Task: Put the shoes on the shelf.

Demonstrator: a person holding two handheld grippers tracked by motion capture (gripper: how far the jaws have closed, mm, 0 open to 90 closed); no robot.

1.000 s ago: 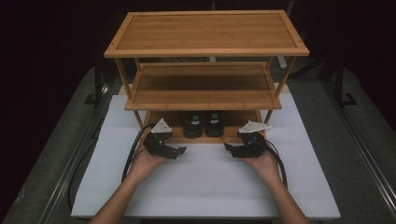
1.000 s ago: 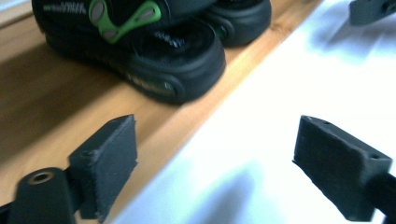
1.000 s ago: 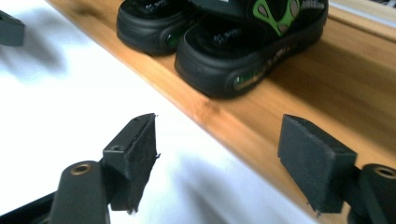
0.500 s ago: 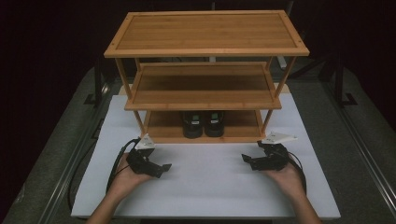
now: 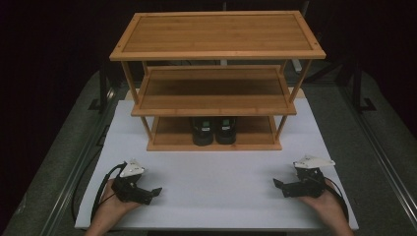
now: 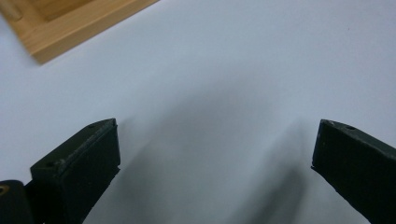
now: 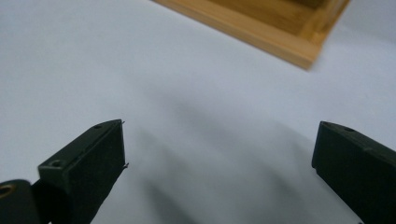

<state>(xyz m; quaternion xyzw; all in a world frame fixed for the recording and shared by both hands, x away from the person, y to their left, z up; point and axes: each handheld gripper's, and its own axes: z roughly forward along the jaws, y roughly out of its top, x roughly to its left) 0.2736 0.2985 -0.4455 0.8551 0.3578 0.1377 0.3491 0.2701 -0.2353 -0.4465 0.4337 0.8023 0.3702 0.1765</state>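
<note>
A white table top (image 5: 216, 182) is carrying a three-tier bamboo rack (image 5: 216, 54), which is standing at the far middle. A pair of black shoes (image 5: 213, 131) is sitting side by side on the rack's lowest shelf, toes facing the near edge. The left gripper (image 5: 153, 192) is lying low at the near left of the table, held in the person's left hand (image 5: 110, 211); its jaws are standing wide apart with nothing between them (bare white surface is showing between them in the left gripper view). The right gripper (image 5: 278, 186) is lying at the near right; its jaws have just been opening and are gaping wide, holding nothing. Both grippers are well apart from the shoes.
</note>
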